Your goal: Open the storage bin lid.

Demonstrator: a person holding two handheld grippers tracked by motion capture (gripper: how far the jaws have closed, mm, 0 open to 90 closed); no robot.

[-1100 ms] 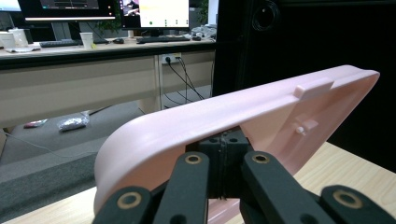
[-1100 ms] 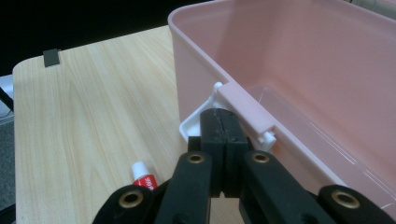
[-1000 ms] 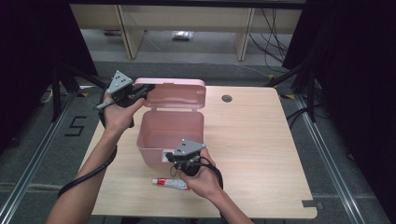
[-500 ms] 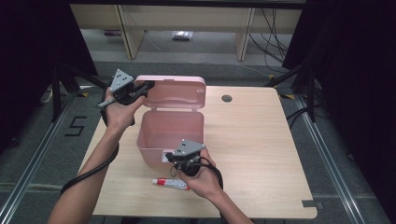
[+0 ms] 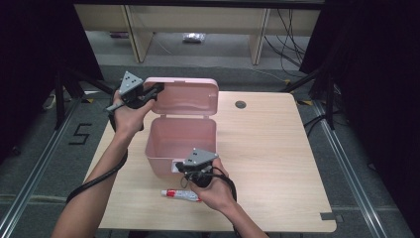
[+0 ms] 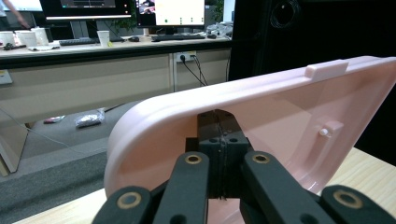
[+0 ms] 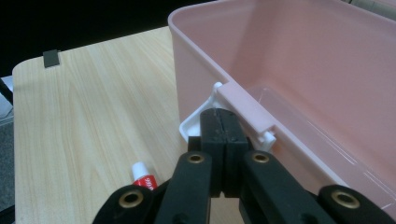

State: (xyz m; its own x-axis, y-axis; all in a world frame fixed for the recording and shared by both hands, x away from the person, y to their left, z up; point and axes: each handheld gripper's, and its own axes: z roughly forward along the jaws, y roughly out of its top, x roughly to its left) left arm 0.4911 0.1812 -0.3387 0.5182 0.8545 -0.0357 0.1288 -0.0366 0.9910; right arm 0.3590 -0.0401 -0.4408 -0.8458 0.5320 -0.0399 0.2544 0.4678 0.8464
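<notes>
Tabletop: light wood grain, rounded corners, a round cable hole near the far edge. Floor: grey carpet, with metal rails running along both sides. Black curtains hang left and right. Far side: a beige desk frame with cables trailing beneath. Left gripper view: a long bench carrying monitors, keyboards and paper cups.

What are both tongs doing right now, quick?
Left tongs: shut, tips against the inside of the raised lid.
Right tongs: shut, tips at the box front latch.
</notes>
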